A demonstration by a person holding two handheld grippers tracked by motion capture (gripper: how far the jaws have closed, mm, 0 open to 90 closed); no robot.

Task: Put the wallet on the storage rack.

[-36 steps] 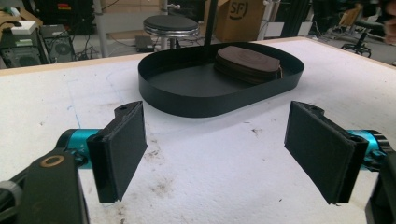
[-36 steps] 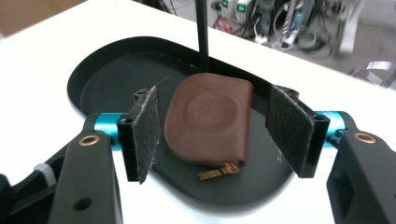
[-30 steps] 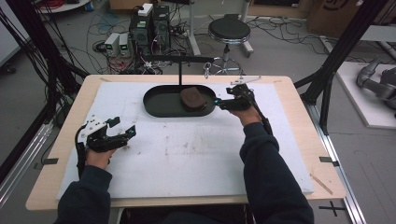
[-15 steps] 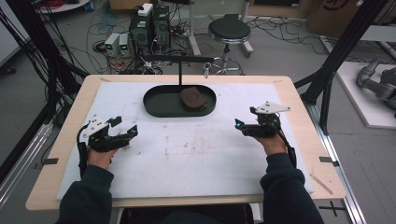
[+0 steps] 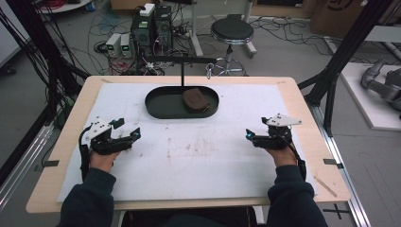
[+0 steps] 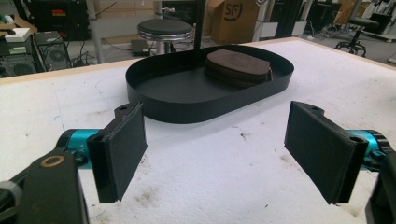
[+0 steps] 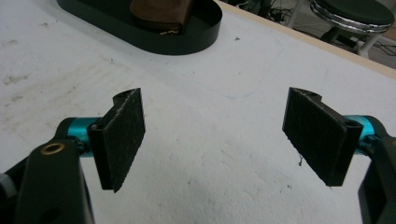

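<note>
A black oval tray point(image 5: 161, 108) sits at the back middle of the white mat, with a brown leather pouch point(image 5: 196, 100) lying in its right half. The same tray point(image 6: 187, 100) and pouch point(image 6: 238, 67) lie ahead in the left gripper view. My left gripper point(image 5: 128, 134) rests low at the mat's left, open, with nothing between its pads. At the mat's right my right gripper point(image 5: 250, 136) points left and is open too, holding nothing. In the right gripper view the tray point(image 7: 196, 42) and pouch point(image 7: 159, 11) show at the upper left.
A black T-shaped stand point(image 5: 182, 60) rises behind the tray. The white mat point(image 5: 198, 156) covers most of the wooden table point(image 5: 312, 123). Beyond the far edge are a stool point(image 5: 231, 30), computers and cables on the floor.
My right gripper has drawn back from the tray to the mat's right side, then a little nearer, leaving the pouch in the tray. The left gripper has barely moved.
</note>
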